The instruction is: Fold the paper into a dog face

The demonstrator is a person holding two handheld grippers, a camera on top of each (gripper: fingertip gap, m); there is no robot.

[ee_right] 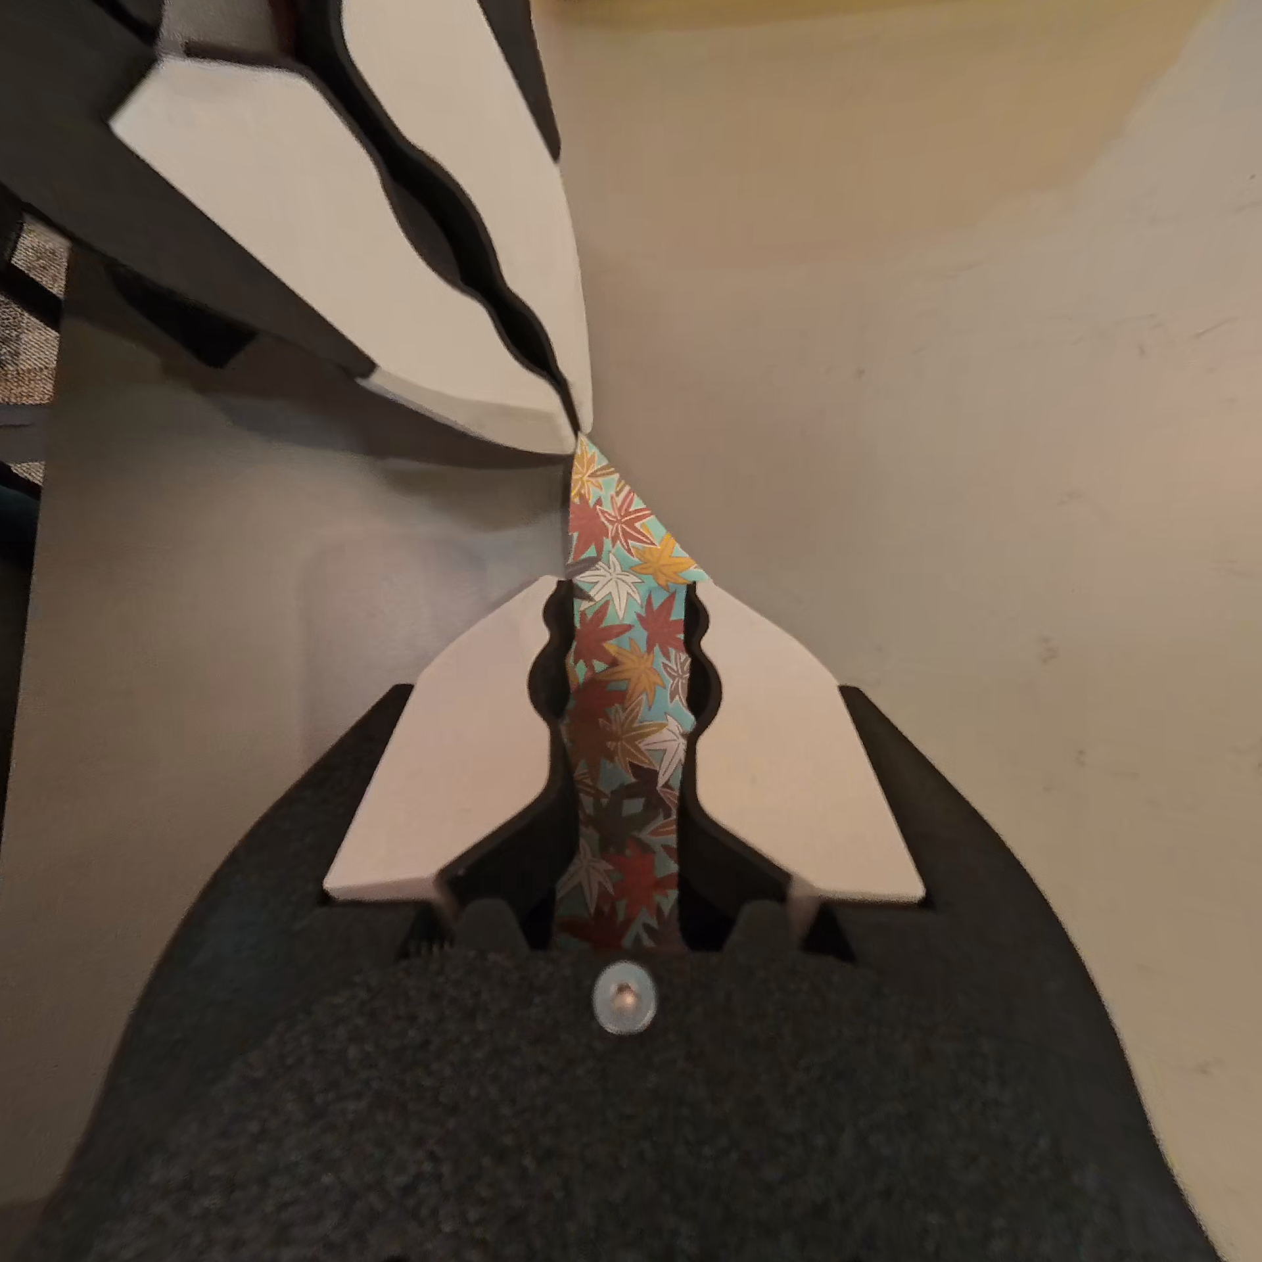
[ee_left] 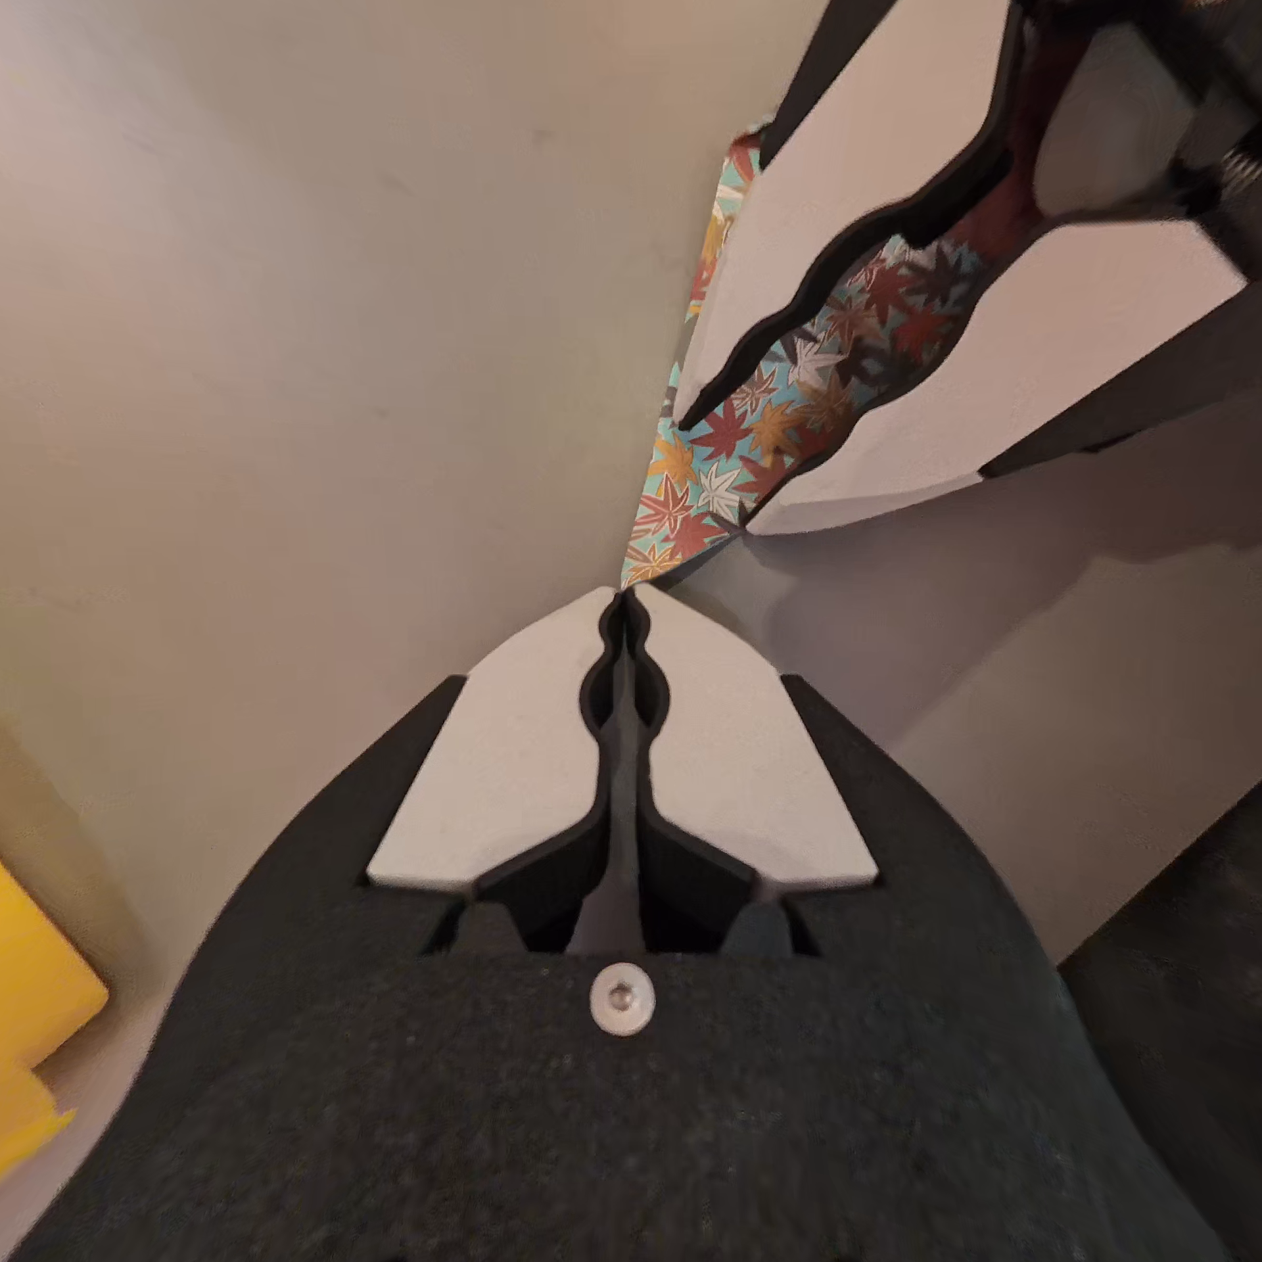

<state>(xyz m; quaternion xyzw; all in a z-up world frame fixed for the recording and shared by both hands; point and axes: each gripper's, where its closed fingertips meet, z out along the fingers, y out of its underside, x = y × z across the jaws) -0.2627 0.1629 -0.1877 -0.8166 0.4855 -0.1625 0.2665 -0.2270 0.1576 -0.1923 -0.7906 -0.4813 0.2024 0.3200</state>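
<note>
The paper [ee_left: 690, 492] is folded, with a turquoise pattern of red, gold and white leaves, and lies on the pale table [ee_left: 273, 341]. My left gripper [ee_left: 625, 599] is shut, with its fingertips pinched on the paper's pointed near corner. In the right wrist view, that corner runs up into the left gripper's closed tips [ee_right: 576, 418]. My right gripper [ee_right: 627, 586] is open, its two fingers straddling the paper [ee_right: 614, 546], which shows between them without being clamped. The right gripper also shows in the left wrist view [ee_left: 716, 476], angled in from the upper right, with its jaws apart over the paper.
A yellow object [ee_left: 34, 990] sits at the lower left of the left wrist view. A yellow strip [ee_right: 819, 7] shows along the top edge of the right wrist view. The table's edge and a dark floor [ee_left: 1161, 1011] lie at the lower right. The gap from one gripper's tips to the other's is roughly 4 cm. My left gripper's tips are some 15 cm from the yellow object [ee_left: 34, 990].
</note>
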